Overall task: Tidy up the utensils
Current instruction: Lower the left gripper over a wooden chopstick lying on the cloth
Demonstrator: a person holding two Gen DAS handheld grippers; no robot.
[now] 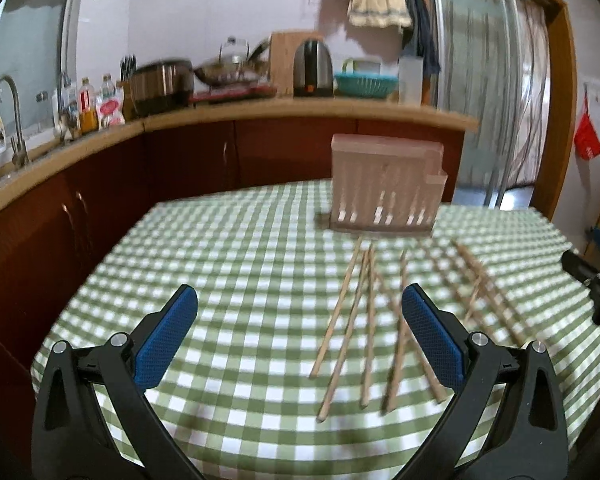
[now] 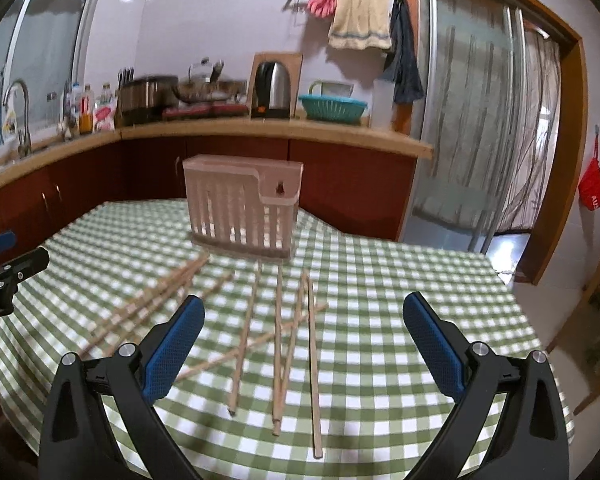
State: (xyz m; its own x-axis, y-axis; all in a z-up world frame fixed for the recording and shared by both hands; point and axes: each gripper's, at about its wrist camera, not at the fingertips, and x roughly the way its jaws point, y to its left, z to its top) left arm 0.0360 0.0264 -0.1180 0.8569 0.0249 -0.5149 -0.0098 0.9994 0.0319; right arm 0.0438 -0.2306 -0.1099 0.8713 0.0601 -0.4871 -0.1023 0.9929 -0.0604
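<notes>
Left gripper: the left gripper hangs above the tabletop with its blue-padded fingers spread wide — nothing between them.
Right gripper: the right gripper is likewise wide open and empty, low in its own frame.
Chopsticks: wooden chopsticks lie loose on the green-checked cloth, centre to lower right of the left view; in the right view they fan across the middle, some crossing one another.
Holder: a pale slatted utensil holder stands upright just beyond the chopsticks' far tips, centre of the frame.
Background: a kitchen counter with a kettle — upper centre, well behind the tabletop.
</notes>
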